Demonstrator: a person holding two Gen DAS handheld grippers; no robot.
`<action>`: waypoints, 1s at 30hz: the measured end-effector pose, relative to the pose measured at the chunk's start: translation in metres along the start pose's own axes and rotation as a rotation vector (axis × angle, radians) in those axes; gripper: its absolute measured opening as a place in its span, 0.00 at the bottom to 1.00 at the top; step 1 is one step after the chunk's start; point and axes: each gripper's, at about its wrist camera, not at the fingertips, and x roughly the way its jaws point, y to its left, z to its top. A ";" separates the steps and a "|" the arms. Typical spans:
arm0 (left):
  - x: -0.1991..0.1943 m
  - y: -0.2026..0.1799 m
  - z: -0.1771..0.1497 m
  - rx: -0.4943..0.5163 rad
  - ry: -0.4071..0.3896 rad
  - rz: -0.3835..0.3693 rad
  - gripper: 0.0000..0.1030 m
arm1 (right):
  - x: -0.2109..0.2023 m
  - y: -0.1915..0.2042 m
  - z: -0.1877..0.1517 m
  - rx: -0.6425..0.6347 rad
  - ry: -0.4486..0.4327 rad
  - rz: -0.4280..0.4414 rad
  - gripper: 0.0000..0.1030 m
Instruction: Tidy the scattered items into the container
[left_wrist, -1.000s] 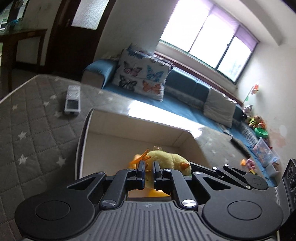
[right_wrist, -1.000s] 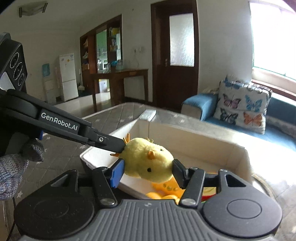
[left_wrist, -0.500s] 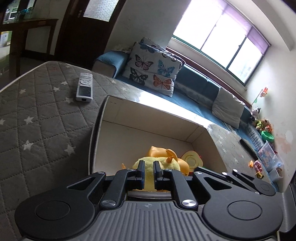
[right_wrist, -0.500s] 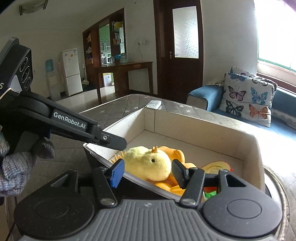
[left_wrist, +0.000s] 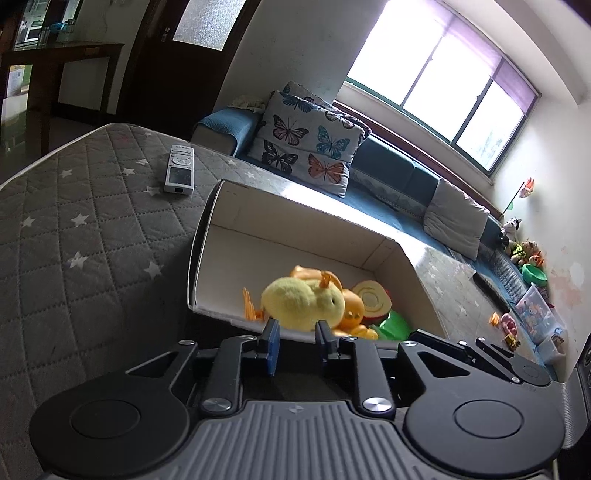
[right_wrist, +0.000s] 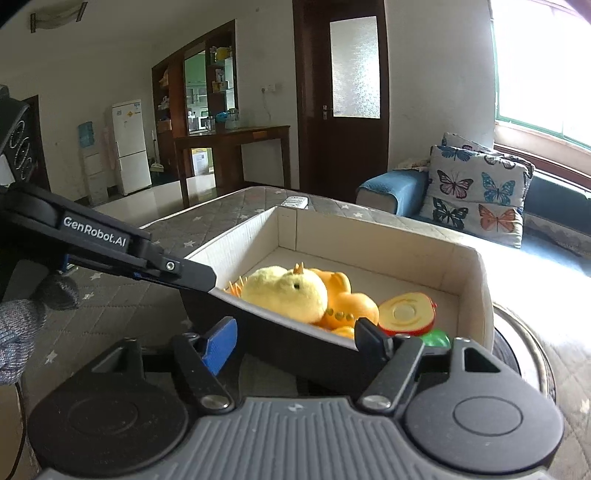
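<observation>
The yellow plush chick (right_wrist: 286, 293) lies inside the box (right_wrist: 469, 273), against its near wall, resting on an orange toy (right_wrist: 351, 302) with a red-rimmed round toy (right_wrist: 406, 314) and a green piece (right_wrist: 437, 338) beside it toward the right end. Nothing grips it: your right gripper (right_wrist: 295, 341) sits just outside the near wall with its fingers wide and empty, and your left gripper (left_wrist: 295, 341) is also outside that wall, fingers partly apart and holding nothing. In the right wrist view the tip of the left gripper reaches to the box's near-left corner.

By my reading, the placing step for the chick is finished and you are in the release and pull-back. The box stands on a quilted, star-patterned mattress (left_wrist: 85, 236). The one loose thing you can see on it is a remote control (left_wrist: 180, 173), lying beyond the far-left corner of the box, near the mattress's far edge.

If the remote counts as a scattered item, the next move calls for lifting a gripper clear of the box wall, carrying it past that far-left corner, and closing across the remote's narrow width. It is flat and lies low in soft quilting, so come down steeply enough to get a finger under each long edge.
</observation>
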 end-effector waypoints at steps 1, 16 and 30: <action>-0.001 -0.001 -0.002 0.003 0.002 0.003 0.24 | -0.001 0.000 -0.002 0.005 0.002 -0.002 0.73; -0.001 -0.017 -0.032 0.030 0.047 0.077 0.25 | -0.020 -0.003 -0.025 0.064 0.032 -0.061 0.95; 0.000 -0.027 -0.046 0.064 0.072 0.121 0.25 | -0.020 -0.005 -0.037 0.138 0.094 -0.111 1.00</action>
